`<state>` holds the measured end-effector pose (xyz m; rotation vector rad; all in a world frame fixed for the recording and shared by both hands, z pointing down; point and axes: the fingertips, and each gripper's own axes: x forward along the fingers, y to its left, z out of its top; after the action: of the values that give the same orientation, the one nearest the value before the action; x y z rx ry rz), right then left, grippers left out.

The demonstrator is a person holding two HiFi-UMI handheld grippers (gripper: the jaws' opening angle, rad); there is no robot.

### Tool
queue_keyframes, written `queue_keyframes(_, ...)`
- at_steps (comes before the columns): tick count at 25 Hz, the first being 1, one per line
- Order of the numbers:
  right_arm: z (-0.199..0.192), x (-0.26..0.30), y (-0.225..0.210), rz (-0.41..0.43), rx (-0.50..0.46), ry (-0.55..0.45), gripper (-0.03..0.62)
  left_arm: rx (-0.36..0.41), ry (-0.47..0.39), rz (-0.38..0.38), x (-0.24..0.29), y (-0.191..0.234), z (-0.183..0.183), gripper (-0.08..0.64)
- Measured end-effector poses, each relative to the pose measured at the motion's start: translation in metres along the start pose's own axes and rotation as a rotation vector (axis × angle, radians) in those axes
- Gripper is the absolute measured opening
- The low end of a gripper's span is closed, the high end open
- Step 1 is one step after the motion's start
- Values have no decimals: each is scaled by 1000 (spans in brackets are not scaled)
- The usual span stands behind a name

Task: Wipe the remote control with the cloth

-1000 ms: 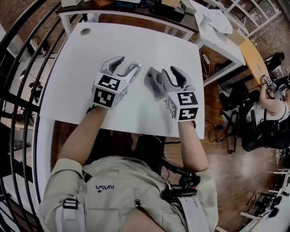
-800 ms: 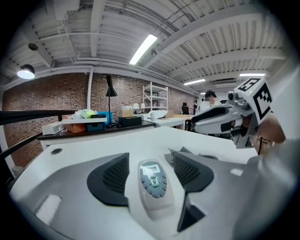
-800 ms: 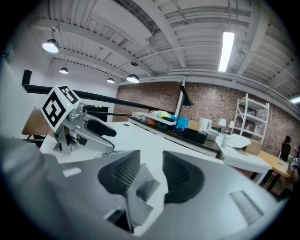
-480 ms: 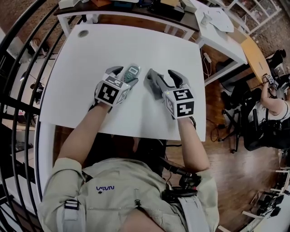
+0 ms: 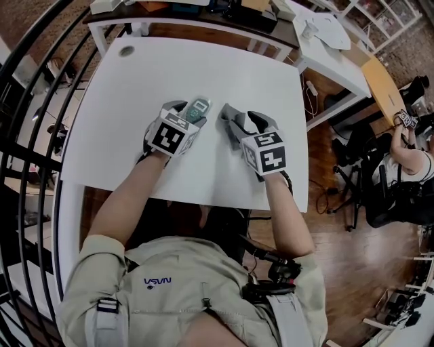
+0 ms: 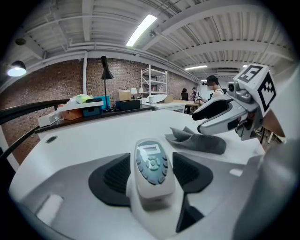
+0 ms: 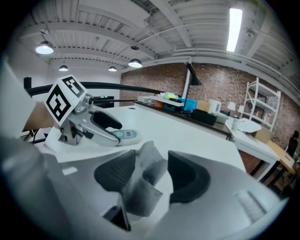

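Note:
The grey remote control [image 5: 197, 107] lies on the white table [image 5: 203, 68], keypad up, between the jaws of my left gripper [image 5: 188, 109]. In the left gripper view the remote [image 6: 151, 165] sits between the dark pads [image 6: 115, 176] with a narrow gap on its right side. These jaws have just been closing a little and stand open. The grey cloth [image 5: 229, 123] lies crumpled on the table to the remote's right, inside my right gripper [image 5: 243, 119]. Its jaws have just been opening, and the cloth [image 7: 143, 180] leans on the left pad, clear of the right one.
A cable hole [image 5: 125, 49] is at the table's far left corner. Behind it stands a second table [image 5: 224, 10] with boxes. A black railing [image 5: 34, 101] curves along the left. A seated person [image 5: 407, 156] is off to the right, and the near table edge [image 5: 203, 196] is close to my wrists.
Both grippers have come down to the table. The remote, first held up in the left jaws, now rests on the tabletop, as does the cloth. Both pairs of jaws stand wider.

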<state>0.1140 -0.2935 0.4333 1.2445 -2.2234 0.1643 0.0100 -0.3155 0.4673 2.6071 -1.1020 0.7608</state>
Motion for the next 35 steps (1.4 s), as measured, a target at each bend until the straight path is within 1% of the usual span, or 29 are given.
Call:
queue_keyframes(1,-2,0,1,3,-2,6,219,0,1,5,-1,1,-1,230)
queue_keyframes(2,-4,0,2,6,-4,11,219,-3,1,7,-1,2,-1,224)
queue_keyframes(9,-18,2,9,37,-14,65,219,-25,1,12,-3,1,0,222)
queue_keyframes(10,-20,3,10,42,-17,74,219,-32,1,13,-4,1,0,233)
queue_keyframes(14,-26,6,16,65,-30,109,219,-48,-3,12,-8,-2,-1,235)
queue_keyframes(17,-32,9,24,87,-43,135,218,-37,-7,15,-10,-5,0,233)
queue_keyframes(20,-36,11,28,96,-56,152,192,-22,-13,22,-13,-5,3,234)
queue_keyframes(24,-37,11,29,95,-58,152,192,-14,12,20,-9,-4,-3,235)
queue_keyframes(27,-38,10,29,92,-59,156,192,-5,13,22,-8,-4,-4,235)
queue_keyframes(30,-37,10,30,96,-64,153,192,6,22,8,-6,-6,-6,226)
queue_keyframes(33,-37,11,30,98,-66,156,192,19,38,1,-3,-9,-8,256)
queue_keyframes(35,-37,11,30,99,-67,160,182,24,46,3,-2,-9,-8,258)
